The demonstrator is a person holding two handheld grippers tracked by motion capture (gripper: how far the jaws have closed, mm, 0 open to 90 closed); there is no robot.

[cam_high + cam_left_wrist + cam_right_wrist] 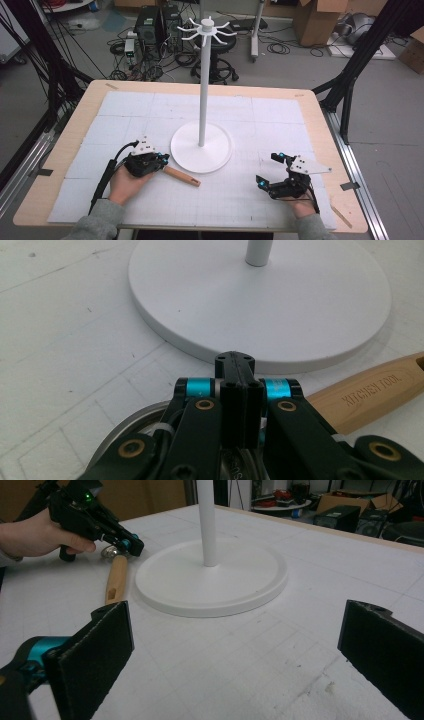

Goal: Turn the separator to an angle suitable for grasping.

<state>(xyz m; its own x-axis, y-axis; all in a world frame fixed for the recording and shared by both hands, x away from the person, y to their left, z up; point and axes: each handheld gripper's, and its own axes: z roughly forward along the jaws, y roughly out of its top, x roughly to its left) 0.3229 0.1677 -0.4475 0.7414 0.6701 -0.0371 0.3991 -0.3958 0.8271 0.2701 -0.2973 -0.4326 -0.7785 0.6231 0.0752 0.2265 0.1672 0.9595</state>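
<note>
The left gripper [239, 371] was clamped shut over the wooden-handled kitchen tool [367, 395], its handle trailing beside the fingers; the right gripper [235, 650] gaped wide, holding nothing.

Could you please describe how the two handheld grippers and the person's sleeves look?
Both grippers are black. The left gripper has turquoise cylinders and brass-coloured pivots near its jaws, and a thick black cable trails from it. The right gripper has flat black jaw pads with a rough texture. Each carries a pale grey three-cornered plate on top. The sleeves are grey.
</note>
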